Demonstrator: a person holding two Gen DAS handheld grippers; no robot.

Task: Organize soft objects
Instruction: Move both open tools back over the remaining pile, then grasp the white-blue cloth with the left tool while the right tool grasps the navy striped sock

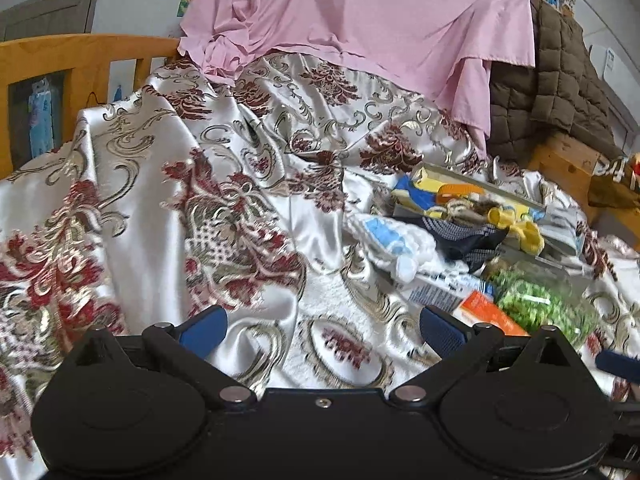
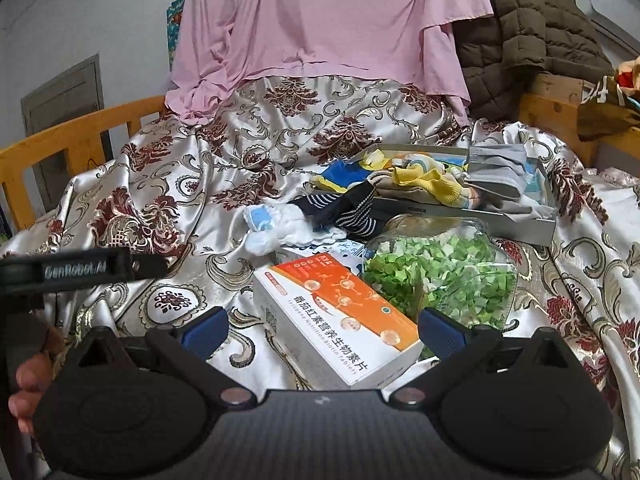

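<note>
A grey tray (image 2: pixel 524 222) on the bed holds yellow, blue and grey socks and cloths (image 2: pixel 424 180); it also shows in the left wrist view (image 1: pixel 556 246). A dark striped sock (image 2: pixel 356 210) hangs over the tray's near left edge. A white and blue cloth (image 2: pixel 276 226) lies on the cover left of it, also in the left wrist view (image 1: pixel 394 246). My left gripper (image 1: pixel 322 330) is open and empty over the cover. My right gripper (image 2: pixel 322 330) is open, its jaws either side of an orange and white box (image 2: pixel 340 320).
A clear jar of green and white bits (image 2: pixel 440 276) lies beside the box. A satin floral cover (image 1: pixel 180 200) drapes the bed. A pink sheet (image 2: pixel 320 20) and a brown quilted coat (image 2: pixel 528 32) hang behind. Wooden bed rails (image 1: pixel 60 56) stand left.
</note>
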